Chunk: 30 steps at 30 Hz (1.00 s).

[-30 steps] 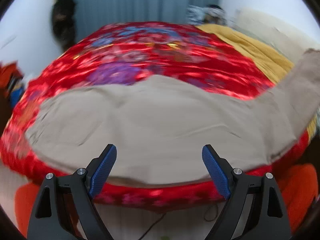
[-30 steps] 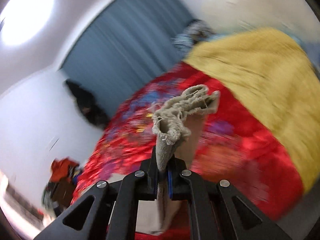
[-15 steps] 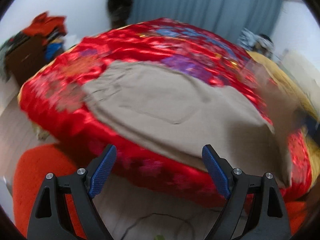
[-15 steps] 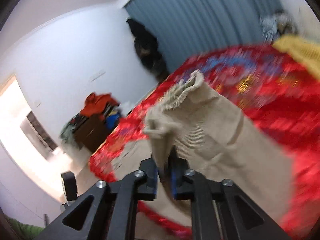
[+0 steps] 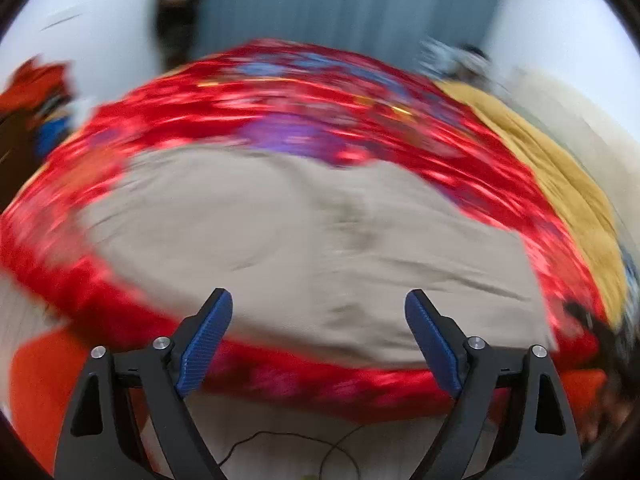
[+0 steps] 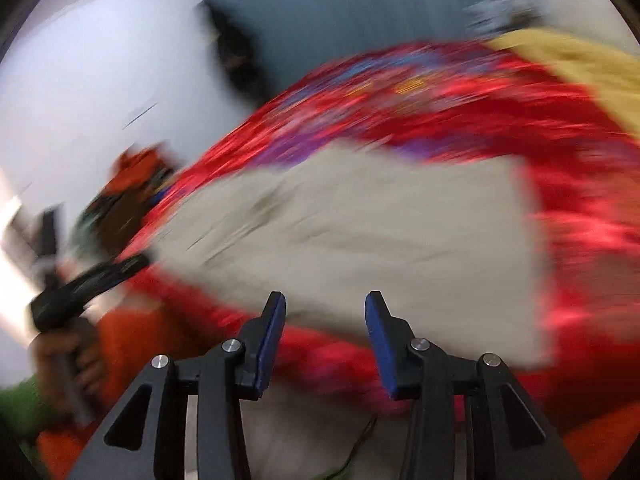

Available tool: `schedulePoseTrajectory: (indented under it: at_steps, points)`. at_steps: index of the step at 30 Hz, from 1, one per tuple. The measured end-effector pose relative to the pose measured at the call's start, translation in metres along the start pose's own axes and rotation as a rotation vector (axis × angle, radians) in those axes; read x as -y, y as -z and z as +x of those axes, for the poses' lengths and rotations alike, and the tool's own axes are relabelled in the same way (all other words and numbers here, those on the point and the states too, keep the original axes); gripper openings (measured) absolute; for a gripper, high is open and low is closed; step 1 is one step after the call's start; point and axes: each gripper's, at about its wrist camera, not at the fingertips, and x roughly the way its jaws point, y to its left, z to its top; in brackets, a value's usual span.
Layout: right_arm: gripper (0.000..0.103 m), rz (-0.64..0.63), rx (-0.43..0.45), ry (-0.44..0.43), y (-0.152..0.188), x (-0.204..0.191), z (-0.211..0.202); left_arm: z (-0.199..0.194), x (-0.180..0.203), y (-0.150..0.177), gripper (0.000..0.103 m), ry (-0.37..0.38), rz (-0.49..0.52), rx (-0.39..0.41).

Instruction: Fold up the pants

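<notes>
Both sets of fingers hang open and empty, the right gripper just parted, the beige pants flat beyond their tips on the red bedspread, yellow blanket right, blue curtain behind.

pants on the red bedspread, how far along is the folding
Done: the beige pants lie doubled over on the red bedspread. In hand: nothing; the right gripper has just been opening its jaws, empty, and the left gripper is open. Left: probably another fold.
</notes>
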Motion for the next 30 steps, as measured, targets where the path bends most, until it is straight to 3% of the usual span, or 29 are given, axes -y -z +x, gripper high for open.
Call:
schedulePoseTrajectory:
  at_steps: [2, 4, 6, 8, 10, 13, 16, 21, 23, 25, 29, 30]
  points:
    - [0.041, 0.052, 0.053, 0.047, -0.015, 0.024, -0.003, 0.022, 0.033, -0.013, 0.094, 0.061, 0.093, -0.053]
    - [0.037, 0.033, 0.055, 0.051, -0.026, 0.032, 0.009, 0.047, 0.058, -0.015, 0.094, 0.062, 0.16, -0.068]
    - [0.033, -0.01, -0.028, 0.041, -0.025, 0.034, 0.032, 0.076, 0.071, -0.006, 0.094, 0.036, 0.218, -0.136]
    - [0.033, 0.001, -0.196, 0.039, -0.007, 0.04, 0.071, 0.104, 0.07, 0.016, 0.092, -0.065, 0.285, -0.236]
    - [0.034, 0.002, -0.267, 0.058, 0.01, 0.05, 0.09, 0.093, 0.067, 0.025, 0.091, -0.074, 0.307, -0.195]
    - [0.034, -0.045, -0.237, 0.089, 0.013, 0.043, 0.089, 0.067, 0.067, 0.02, 0.091, -0.063, 0.285, -0.168]
    - [0.034, -0.074, -0.238, 0.103, 0.013, 0.04, 0.094, 0.058, 0.077, -0.001, 0.093, 0.002, 0.259, -0.12]
    - [0.034, -0.07, -0.24, 0.086, 0.014, 0.043, 0.093, 0.099, 0.113, -0.03, 0.094, 0.064, 0.274, -0.153]
    - [0.034, -0.075, -0.238, 0.083, 0.016, 0.043, 0.088, 0.134, 0.111, -0.041, 0.094, 0.0, 0.248, -0.197]
    - [0.034, -0.08, -0.237, 0.082, 0.018, 0.045, 0.083, 0.167, 0.083, -0.052, 0.094, -0.121, 0.17, -0.243]
    - [0.034, -0.085, -0.236, 0.076, 0.019, 0.046, 0.082, 0.159, 0.028, -0.064, 0.095, -0.236, 0.071, -0.195]
    - [0.034, -0.086, -0.236, 0.076, 0.019, 0.046, 0.082, 0.155, 0.023, -0.064, 0.086, -0.243, 0.071, -0.19]
